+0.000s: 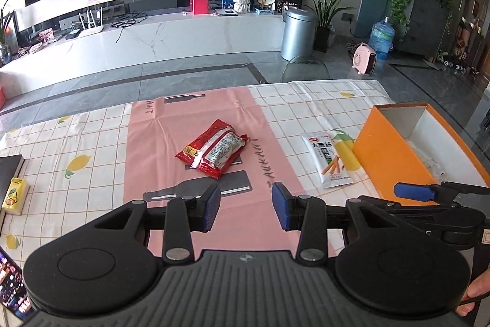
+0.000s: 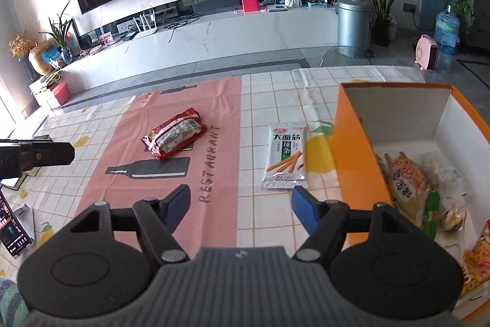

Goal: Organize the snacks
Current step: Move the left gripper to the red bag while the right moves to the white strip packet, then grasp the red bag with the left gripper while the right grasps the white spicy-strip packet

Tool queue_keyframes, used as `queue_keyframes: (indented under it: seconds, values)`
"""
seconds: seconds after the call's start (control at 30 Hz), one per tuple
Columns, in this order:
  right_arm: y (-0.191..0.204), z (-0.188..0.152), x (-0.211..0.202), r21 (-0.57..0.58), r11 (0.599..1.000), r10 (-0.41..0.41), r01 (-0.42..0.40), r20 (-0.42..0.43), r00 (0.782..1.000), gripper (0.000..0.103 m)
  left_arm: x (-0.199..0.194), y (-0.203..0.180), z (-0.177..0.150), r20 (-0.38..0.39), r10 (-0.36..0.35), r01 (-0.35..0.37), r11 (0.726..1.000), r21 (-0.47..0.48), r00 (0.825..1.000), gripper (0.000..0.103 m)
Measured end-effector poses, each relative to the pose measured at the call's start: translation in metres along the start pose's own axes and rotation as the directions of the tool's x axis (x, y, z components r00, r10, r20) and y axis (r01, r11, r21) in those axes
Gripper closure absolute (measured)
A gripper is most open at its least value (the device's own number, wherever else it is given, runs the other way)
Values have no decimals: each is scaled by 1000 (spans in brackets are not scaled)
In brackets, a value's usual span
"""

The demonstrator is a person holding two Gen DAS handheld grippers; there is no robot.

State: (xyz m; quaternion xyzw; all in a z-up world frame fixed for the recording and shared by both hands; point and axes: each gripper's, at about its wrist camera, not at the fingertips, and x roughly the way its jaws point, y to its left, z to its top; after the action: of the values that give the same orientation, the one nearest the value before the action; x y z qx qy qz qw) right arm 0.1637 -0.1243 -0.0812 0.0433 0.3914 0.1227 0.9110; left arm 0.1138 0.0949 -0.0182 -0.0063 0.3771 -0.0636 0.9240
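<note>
We hold L gripper & R gripper spread, empty, above red crinkly plastic snack packet, white foil snack sachet, orange cardboard box.

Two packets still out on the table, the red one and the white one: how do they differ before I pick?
The red packet is puffy and lies askew on the pink mat; the white packet is flat and lies on the checked cloth. The white packet sits right beside the orange box; the red packet is farther from it. Both lie loose, outside the box, held by neither gripper.
</note>
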Motion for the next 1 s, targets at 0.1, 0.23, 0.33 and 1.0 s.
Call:
queue_keyframes:
  seconds: [0.1, 0.23, 0.33, 1.0]
  values:
    - [5, -1, 18, -13, 1000, -10, 9, -21, 1000, 32, 8, 11, 3, -9, 7, -7, 1000, 28, 1000, 50]
    - [9, 5, 40, -22, 999, -30, 29, -37, 999, 25, 23, 25, 9, -13, -4, 5, 999, 40, 1000, 37]
    - [7, 5, 58, -24, 999, -44, 43, -36, 998, 21, 41, 31, 8, -29, -14, 15, 998, 55, 999, 32]
    - [-27, 23, 176, 35, 975, -216, 219, -79, 973, 17, 173, 50, 30, -135, -67, 103, 953, 286, 989, 22]
